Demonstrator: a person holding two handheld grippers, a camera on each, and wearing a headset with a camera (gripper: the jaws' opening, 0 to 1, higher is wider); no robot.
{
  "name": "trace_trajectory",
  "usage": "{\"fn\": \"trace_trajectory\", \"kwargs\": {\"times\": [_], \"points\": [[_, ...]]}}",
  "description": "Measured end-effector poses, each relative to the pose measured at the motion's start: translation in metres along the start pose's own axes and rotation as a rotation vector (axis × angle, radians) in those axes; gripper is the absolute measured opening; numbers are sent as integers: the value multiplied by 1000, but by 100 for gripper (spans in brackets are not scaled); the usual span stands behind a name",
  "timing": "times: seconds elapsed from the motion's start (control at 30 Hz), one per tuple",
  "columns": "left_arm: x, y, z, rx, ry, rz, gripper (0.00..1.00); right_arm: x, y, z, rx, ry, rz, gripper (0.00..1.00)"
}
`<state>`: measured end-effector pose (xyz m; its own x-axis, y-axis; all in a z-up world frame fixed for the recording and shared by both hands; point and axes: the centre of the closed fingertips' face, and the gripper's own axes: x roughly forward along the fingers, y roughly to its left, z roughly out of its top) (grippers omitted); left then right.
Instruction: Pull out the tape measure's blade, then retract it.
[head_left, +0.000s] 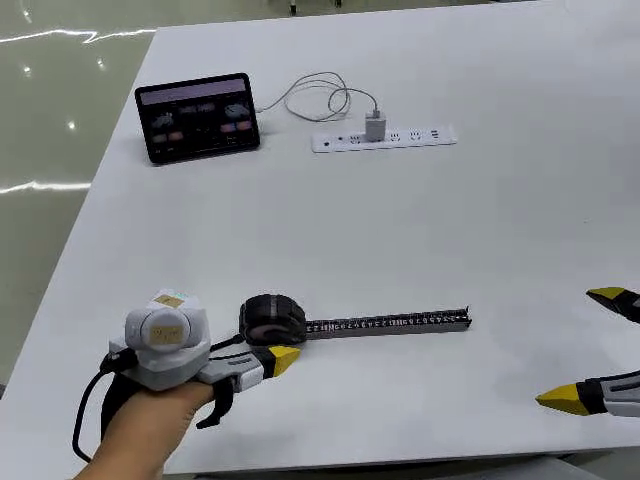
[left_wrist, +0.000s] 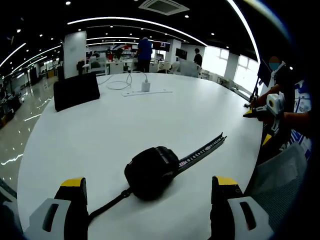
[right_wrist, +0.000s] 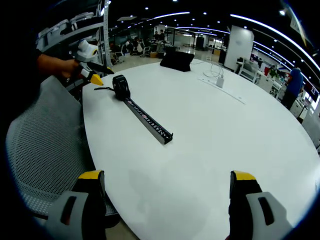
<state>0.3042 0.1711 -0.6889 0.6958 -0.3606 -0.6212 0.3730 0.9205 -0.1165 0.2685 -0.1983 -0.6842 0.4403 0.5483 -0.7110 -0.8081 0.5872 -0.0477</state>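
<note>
A black tape measure (head_left: 272, 320) lies on the white table (head_left: 400, 230) near its front edge. Its blade (head_left: 390, 323) is pulled out to the right and lies flat, ending at the hook (head_left: 467, 319). My left gripper (head_left: 262, 345), held in a hand, sits just left of the case, open. In the left gripper view the case (left_wrist: 151, 171) lies just ahead between the yellow-tipped jaws, touching neither, and its strap (left_wrist: 107, 204) trails back toward them. My right gripper (head_left: 585, 347) stands open to the right of the hook, apart from it; in its own view the blade (right_wrist: 147, 120) runs away toward the case (right_wrist: 120, 85).
A dark tablet (head_left: 197, 116) stands at the back left. A white power strip (head_left: 385, 138) with a charger (head_left: 375, 125) and a looped cable lies behind the middle. A grey mesh chair (right_wrist: 45, 150) sits by the table's front edge.
</note>
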Motion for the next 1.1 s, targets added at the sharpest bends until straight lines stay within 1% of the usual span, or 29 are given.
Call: {"fn": "trace_trajectory", "kwargs": {"times": [0.17,0.27,0.4,0.53,0.57,0.6,0.7,0.83,0.87,0.93,1.0,1.1], "points": [[6,-6,5,-11,-4,0,100,4,-1,3,-12,5,11,100],[11,-5,8,-30,3,17,100,7,-1,5,-27,16,23,100],[16,-9,11,-50,-2,29,100,10,-6,9,-42,24,22,100],[23,-14,12,-45,0,51,100,16,-8,14,-74,40,39,100],[24,-14,12,-40,-3,57,100,17,-8,16,-81,42,41,100],[24,-14,14,-32,-18,73,100,19,-9,17,-88,44,46,100],[28,-14,13,-37,-24,87,100,23,-11,21,-108,52,58,100],[31,-13,13,-63,-39,98,100,30,-13,27,-138,61,76,100],[33,-12,12,-90,-44,104,100,32,-14,30,-148,65,82,100],[34,-10,12,-105,-56,119,100,35,-14,33,-162,70,96,100],[36,-11,10,-125,-61,121,100,38,-15,35,-171,75,106,100],[39,-16,9,-119,-67,127,100,44,-15,38,-210,91,122,100]]}}
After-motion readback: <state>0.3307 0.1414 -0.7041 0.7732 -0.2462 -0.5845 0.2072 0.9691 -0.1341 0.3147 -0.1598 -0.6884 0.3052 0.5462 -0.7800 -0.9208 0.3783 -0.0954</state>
